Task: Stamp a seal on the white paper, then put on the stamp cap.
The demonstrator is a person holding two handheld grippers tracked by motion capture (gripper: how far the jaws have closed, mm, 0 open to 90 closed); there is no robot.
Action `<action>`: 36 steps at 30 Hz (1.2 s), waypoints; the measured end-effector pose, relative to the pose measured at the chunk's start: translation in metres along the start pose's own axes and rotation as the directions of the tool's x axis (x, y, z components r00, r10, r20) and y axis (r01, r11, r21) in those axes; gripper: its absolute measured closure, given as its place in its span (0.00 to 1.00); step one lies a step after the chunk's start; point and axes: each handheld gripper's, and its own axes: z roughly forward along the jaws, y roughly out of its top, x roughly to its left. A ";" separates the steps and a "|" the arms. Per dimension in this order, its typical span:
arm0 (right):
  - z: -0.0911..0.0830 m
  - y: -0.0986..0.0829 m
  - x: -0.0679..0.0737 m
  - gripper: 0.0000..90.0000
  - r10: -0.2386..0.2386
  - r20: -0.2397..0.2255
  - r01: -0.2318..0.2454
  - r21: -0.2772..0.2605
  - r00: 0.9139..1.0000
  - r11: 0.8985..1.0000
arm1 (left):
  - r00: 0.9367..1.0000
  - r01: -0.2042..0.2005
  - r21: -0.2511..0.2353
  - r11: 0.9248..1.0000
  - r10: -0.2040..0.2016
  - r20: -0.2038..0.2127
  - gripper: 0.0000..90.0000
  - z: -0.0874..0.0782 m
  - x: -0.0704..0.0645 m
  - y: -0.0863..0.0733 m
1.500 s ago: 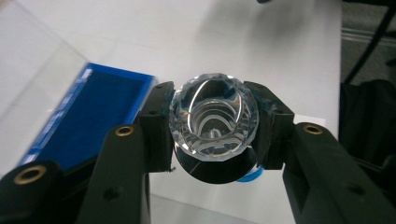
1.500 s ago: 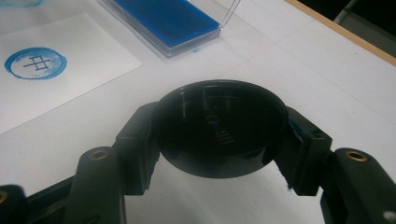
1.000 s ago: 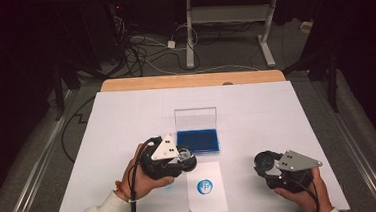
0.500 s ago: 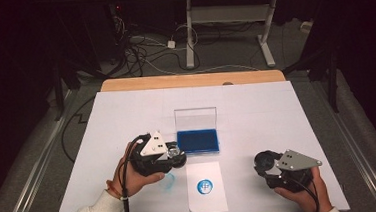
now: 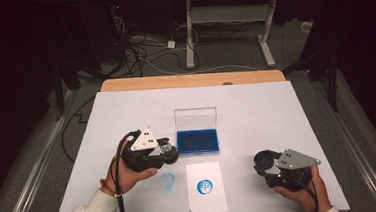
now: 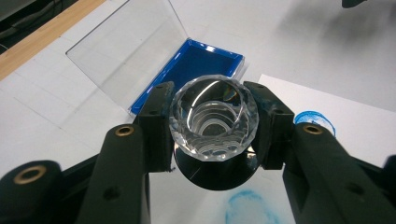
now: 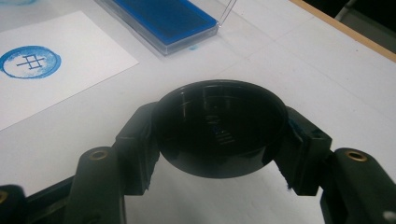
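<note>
both sets of fingers are clamped on something: the left gripper point(image 5: 165, 148) pinches a clear faceted stamp point(image 6: 213, 118) with a black base, held just above the table point(image 5: 276, 110) beside the left end of the open blue ink pad point(image 5: 197, 141). the right gripper point(image 5: 265, 161) holds a round black cap point(image 7: 220, 127) low over the table's right side, well apart from the white paper point(image 5: 205, 187) bearing a blue round print point(image 5: 204, 186). a fainter blue smudge point(image 5: 167, 180) marks the table left of the paper

My black tongs point(image 6: 212, 140) hold a clear faceted stamp point(image 6: 213, 119); blue ink pad point(image 5: 197, 141), blue circular print point(image 5: 204, 186) on white paper point(image 5: 207, 199).
</note>
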 end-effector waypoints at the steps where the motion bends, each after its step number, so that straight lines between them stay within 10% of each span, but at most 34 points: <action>1: 0.000 0.000 0.000 0.43 -0.001 0.000 0.001 0.002 1.000 1.000 | 1.000 0.000 -0.002 1.000 0.000 0.001 0.61 0.000 0.000 0.000; 36: 0.027 0.017 0.002 0.43 0.022 -0.068 -0.022 -0.005 0.997 1.000 | 1.000 0.013 -0.041 0.999 -0.012 0.029 0.61 0.007 0.004 0.014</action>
